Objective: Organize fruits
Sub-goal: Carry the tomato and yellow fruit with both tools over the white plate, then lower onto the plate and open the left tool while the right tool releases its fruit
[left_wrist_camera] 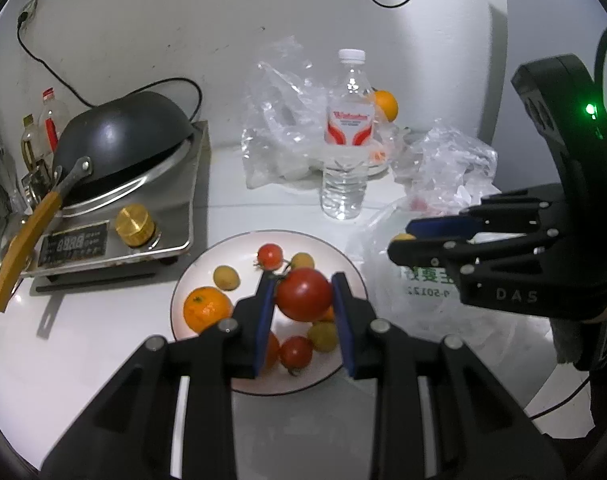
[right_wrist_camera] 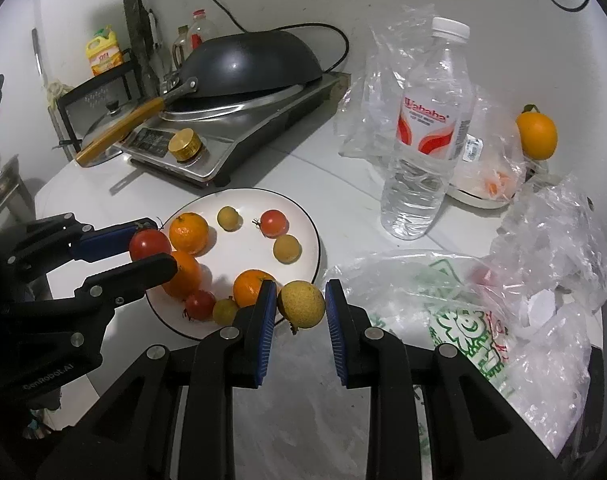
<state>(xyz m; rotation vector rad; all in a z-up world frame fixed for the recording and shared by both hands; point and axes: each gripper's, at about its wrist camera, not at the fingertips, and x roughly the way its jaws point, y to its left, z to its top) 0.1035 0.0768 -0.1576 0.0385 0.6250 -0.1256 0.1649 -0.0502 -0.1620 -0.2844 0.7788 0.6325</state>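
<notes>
Over the plate (left_wrist_camera: 191,276) — left gripper (left_wrist_camera: 303,292) clamps a tomato (left_wrist_camera: 303,294), right gripper (right_wrist_camera: 301,304) a yellow fruit (right_wrist_camera: 301,305).

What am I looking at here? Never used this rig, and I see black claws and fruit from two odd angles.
Those claws are two hand-held grippers, each carrying a fisheye camera that looks along its jaws. The left gripper is shut on a red tomato above the white plate. The right gripper is shut on a yellowish round fruit at the plate's near edge. Oranges, small tomatoes and more yellowish fruits lie on the plate. Behind stand a water bottle, crumpled plastic bags and a wok on a cooker.
</notes>
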